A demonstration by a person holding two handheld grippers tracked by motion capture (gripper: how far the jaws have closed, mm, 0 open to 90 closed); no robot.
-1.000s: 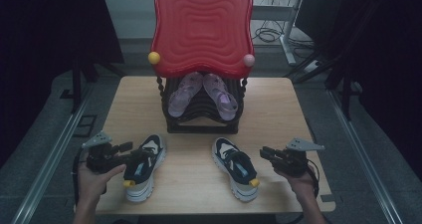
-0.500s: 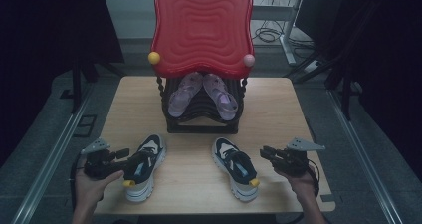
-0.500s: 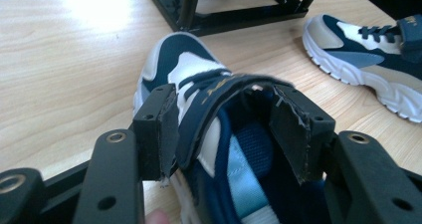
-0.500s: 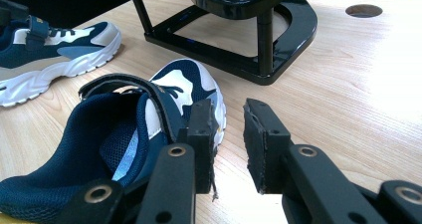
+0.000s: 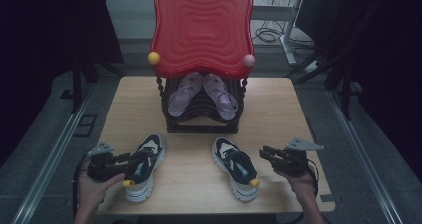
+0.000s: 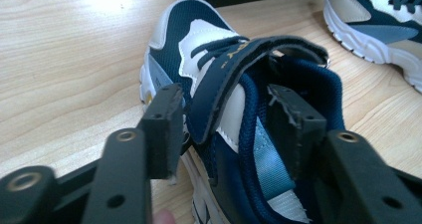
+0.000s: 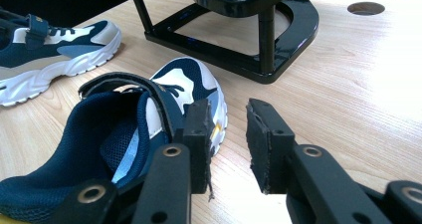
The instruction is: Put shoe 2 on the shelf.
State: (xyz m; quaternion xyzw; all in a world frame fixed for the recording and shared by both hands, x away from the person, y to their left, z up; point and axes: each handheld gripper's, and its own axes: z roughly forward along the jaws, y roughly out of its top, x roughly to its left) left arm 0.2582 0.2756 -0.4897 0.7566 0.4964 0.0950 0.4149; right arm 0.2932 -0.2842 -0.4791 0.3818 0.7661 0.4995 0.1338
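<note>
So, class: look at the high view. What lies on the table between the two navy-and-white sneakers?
Nothing: between the left sneaker and the right sneaker the high view shows bare wooden table.

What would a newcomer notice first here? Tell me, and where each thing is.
The big red tray standing upright at the table's far edge, above a black rack holding purple sandals. Nearer, two navy and white sneakers lie apart: the left gripper straddles the left sneaker, its jaws just closing, and the right gripper sits beside the right sneaker.
</note>
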